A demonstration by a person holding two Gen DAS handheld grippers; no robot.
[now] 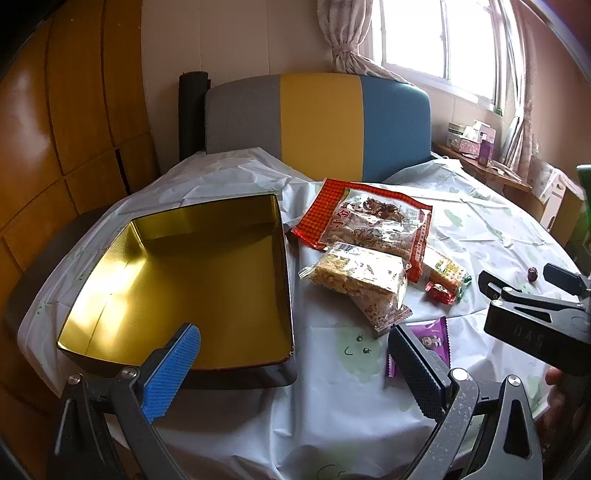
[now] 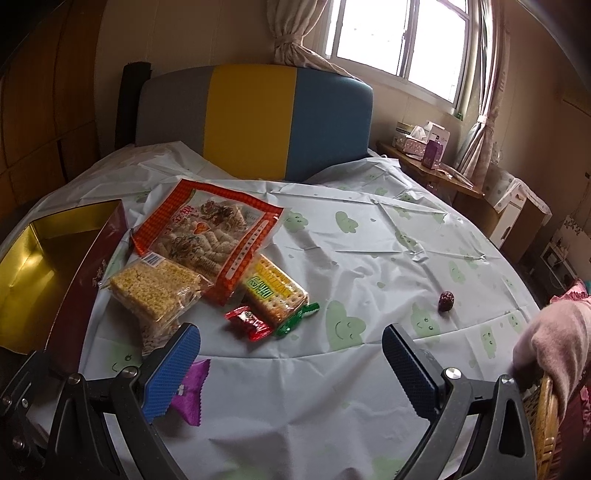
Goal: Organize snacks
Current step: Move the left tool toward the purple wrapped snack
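Both our left gripper (image 1: 293, 363) and right gripper (image 2: 291, 363) hang released over the round table's near edge (image 2: 295, 424). The crinkly purple foil snack packet (image 2: 190, 391) looks light and slippery, so we pinch its flat middle. The gold-lined open tin box (image 1: 192, 280) waits at the left edge.

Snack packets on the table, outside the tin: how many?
6, clustered right of the tin: big red bag, puffed-rice bar with another clear pack beneath, cracker pack, red candy, purple wrapper. More may be hidden underneath.

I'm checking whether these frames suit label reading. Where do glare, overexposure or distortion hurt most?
Left wrist view: sunlight glares off the gold tin floor, and the window is blown out white. Right wrist view: the window is blown out too, the big orange bag shows sheen, and fisheye bends the table edge. Both: corners darken.
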